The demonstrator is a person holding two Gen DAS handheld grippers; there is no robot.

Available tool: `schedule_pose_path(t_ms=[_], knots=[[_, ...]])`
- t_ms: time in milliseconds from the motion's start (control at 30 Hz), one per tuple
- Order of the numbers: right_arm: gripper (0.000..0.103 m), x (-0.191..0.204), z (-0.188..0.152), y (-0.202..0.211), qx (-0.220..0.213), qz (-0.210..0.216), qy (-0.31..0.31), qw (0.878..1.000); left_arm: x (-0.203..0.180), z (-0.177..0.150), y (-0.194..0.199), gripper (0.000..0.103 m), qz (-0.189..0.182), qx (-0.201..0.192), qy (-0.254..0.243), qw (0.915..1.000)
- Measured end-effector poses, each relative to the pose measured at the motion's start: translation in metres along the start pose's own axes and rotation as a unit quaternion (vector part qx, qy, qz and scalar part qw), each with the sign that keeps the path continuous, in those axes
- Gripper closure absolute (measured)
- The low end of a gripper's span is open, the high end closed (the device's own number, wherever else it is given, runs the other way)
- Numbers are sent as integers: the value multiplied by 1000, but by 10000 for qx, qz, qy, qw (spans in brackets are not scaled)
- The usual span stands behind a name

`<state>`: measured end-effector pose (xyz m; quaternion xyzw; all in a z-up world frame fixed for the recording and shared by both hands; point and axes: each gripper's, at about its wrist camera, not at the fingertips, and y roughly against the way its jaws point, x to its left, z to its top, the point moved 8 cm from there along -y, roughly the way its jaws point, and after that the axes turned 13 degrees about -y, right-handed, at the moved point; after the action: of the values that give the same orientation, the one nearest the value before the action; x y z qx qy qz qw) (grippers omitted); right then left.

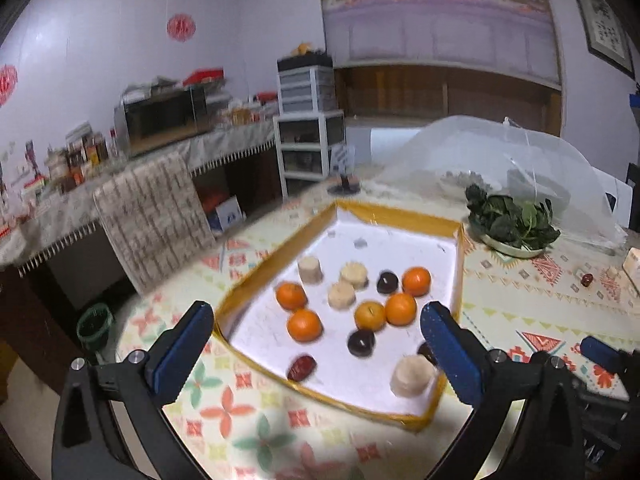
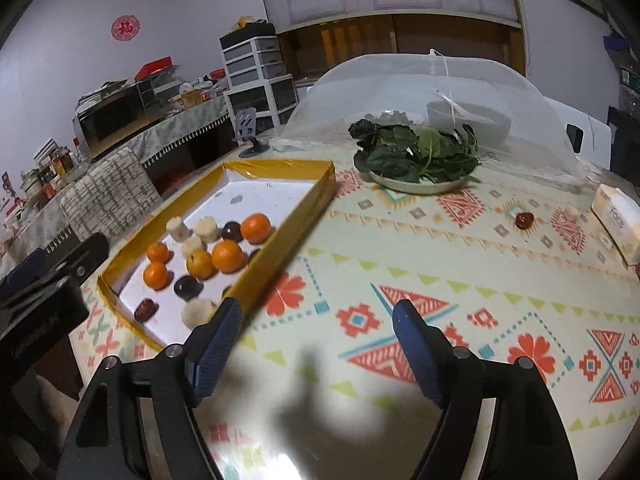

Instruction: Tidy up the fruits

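Note:
A gold-rimmed tray (image 1: pixel 276 252) (image 2: pixel 316 196) with a white floor holds several oranges (image 1: pixel 304 325) (image 2: pixel 227 255), pale round pieces (image 1: pixel 412 374), dark round fruits (image 1: pixel 361 343) and a red date (image 1: pixel 301 367). Another red date (image 2: pixel 524 220) (image 1: pixel 587 280) lies loose on the patterned tablecloth to the right. My left gripper (image 1: pixel 318 324) is open and empty, held above the tray's near edge. My right gripper (image 2: pixel 318 322) is open and empty, over the tablecloth to the right of the tray.
A plate of green leaves (image 2: pixel 416 152) (image 1: pixel 512 220) stands behind the tray, next to a mesh food cover (image 2: pixel 432 88). A pale box (image 2: pixel 616 220) sits at the table's right edge. A covered chair (image 1: pixel 152 216) and cluttered sideboard (image 1: pixel 160 124) stand to the left.

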<state>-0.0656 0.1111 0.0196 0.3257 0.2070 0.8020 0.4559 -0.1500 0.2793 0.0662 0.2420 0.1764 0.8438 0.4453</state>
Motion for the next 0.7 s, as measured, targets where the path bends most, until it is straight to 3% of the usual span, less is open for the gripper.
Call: schedule_pose_path(t_ms=[167, 700], knots=[[19, -7, -6, 8, -51, -58, 28, 10000, -9, -7, 3, 0, -176, 166, 176, 9996], [16, 0, -19, 9, 45, -77, 209, 9997, -27, -13, 6, 0, -362, 252, -46, 9990]])
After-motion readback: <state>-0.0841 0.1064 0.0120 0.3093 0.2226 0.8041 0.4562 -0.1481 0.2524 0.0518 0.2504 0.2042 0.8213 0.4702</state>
